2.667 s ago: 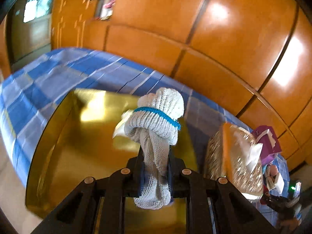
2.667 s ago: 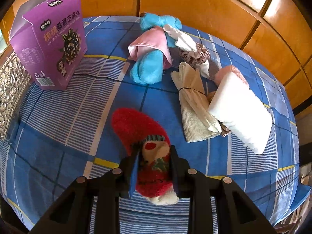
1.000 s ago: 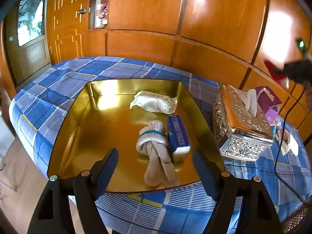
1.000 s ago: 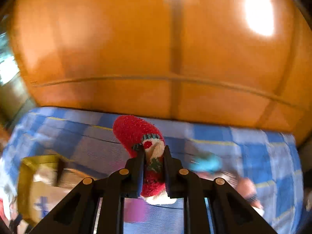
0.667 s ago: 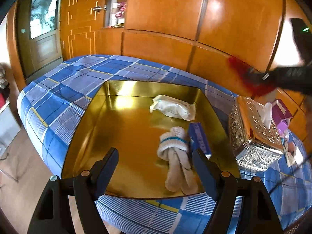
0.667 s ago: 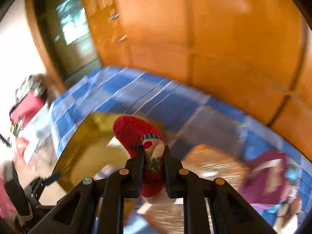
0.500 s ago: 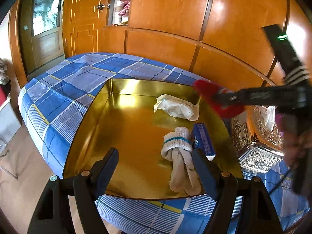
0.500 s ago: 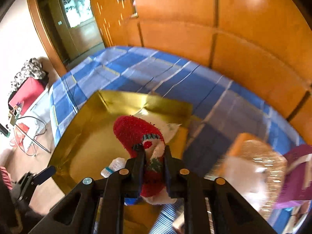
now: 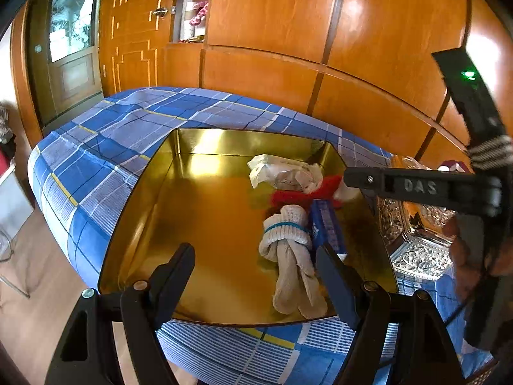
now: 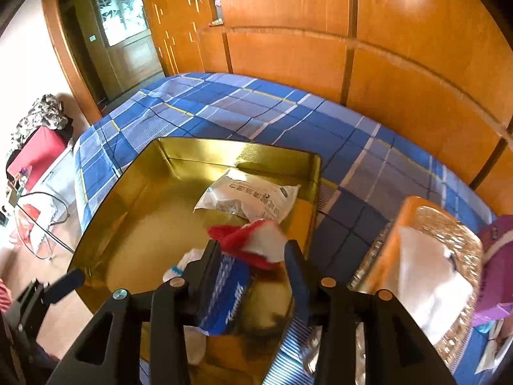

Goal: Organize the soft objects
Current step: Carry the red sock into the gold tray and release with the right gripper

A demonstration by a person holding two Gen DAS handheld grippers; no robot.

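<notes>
The fuzzy red-and-white sock sits between the tips of the right gripper, whose jaws are opening; its pads no longer press the blurred fabric. The sock is over the shiny gold metal tray, just beside a crinkled white plastic packet and above a glossy blue-and-white rectangular pack. The left gripper has its fingers spread wide and empty at the tray's near rim. A knotted grey ribbed sock with a teal band lies inside on the tray floor, beside the blue pack. An embossed silver tissue box stands on the blue checked cloth.
</notes>
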